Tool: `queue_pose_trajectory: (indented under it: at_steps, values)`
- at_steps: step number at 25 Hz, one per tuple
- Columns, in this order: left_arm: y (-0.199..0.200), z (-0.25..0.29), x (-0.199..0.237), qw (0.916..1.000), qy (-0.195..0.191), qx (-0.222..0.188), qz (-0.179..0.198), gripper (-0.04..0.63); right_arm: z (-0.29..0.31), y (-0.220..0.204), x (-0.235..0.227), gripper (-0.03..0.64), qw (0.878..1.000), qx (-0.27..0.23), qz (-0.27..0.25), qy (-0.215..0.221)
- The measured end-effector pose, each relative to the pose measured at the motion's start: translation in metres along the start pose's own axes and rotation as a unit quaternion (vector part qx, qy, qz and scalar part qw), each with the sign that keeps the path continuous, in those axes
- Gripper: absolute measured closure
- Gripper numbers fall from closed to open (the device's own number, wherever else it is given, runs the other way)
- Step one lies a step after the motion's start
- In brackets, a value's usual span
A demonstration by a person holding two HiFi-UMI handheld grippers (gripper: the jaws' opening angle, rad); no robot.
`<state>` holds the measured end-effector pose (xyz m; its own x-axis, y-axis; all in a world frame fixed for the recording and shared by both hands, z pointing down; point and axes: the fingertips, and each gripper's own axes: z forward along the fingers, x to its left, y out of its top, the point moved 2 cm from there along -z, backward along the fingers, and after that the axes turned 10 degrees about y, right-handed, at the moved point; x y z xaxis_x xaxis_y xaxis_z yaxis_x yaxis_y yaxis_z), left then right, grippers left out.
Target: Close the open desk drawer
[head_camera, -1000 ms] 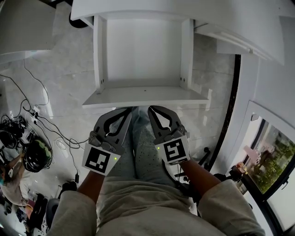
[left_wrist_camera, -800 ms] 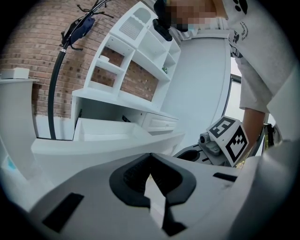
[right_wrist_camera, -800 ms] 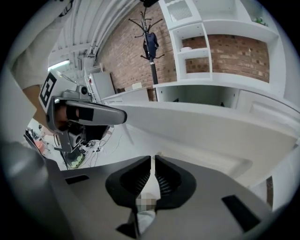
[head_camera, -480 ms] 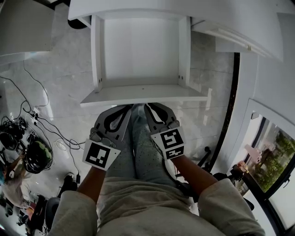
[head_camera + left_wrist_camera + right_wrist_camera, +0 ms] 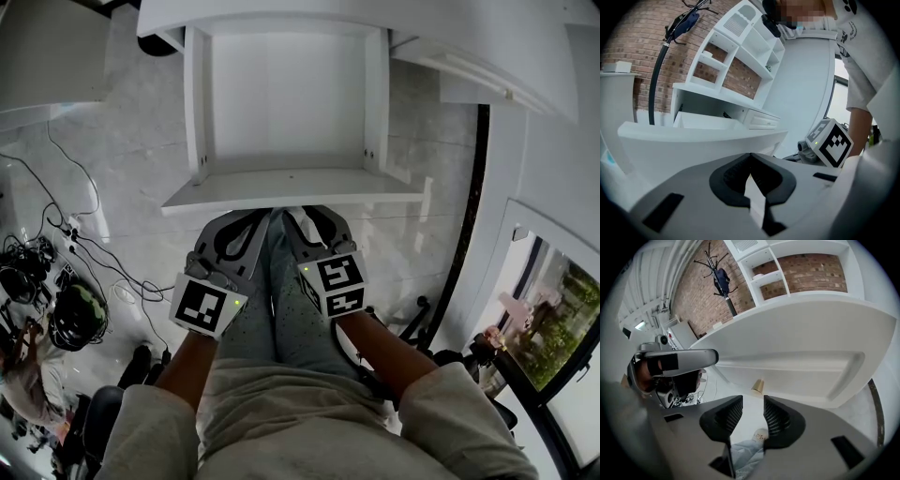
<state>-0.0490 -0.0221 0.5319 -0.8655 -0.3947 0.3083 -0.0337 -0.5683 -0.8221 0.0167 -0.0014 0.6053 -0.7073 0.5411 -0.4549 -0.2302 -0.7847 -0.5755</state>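
Left gripper [image 5: 750, 157] low in frame, jaws pressed together, nothing between. Just beyond: open white drawer [image 5: 693, 136]. Behind: shelf unit [image 5: 740, 51] against brick wall [image 5: 633, 47]. Right: marker cube [image 5: 833, 143].

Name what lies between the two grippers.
In the head view, the person's speckled trouser legs lie between left gripper and right gripper, whose fingers have just been opening on nothing.

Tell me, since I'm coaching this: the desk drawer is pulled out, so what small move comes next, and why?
Probably press both grippers forward against the drawer front and push. The drawer stands far out of the desk; the left gripper, jaws together, and the right gripper, whose jaws have just been opening with nothing between them, sit close by that front panel.
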Motion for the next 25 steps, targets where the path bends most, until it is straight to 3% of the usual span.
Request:
queue_pose_trajectory:
  at_steps: [7,19,23,25]
  values:
    - [-0.015,0.002,0.003,0.9993,-0.008,0.035,0.014,0.578,0.01,-0.004,-0.004,0.442,1.0,0.016,0.005,-0.018]
    - [-0.02,0.006,0.003,0.999,-0.008,0.041,0.015,0.578,0.022,0.011,-0.013,0.442,0.997,-0.008,0.049,-0.061]
    - [-0.013,0.009,0.002,0.9997,-0.006,0.022,0.007,0.578,0.024,0.016,-0.013,0.442,0.995,-0.015,0.069,-0.068]
    - [-0.015,0.009,0.002,0.9995,-0.008,0.028,0.01,0.578,0.025,0.018,-0.014,0.468,0.995,-0.013,0.069,-0.073]
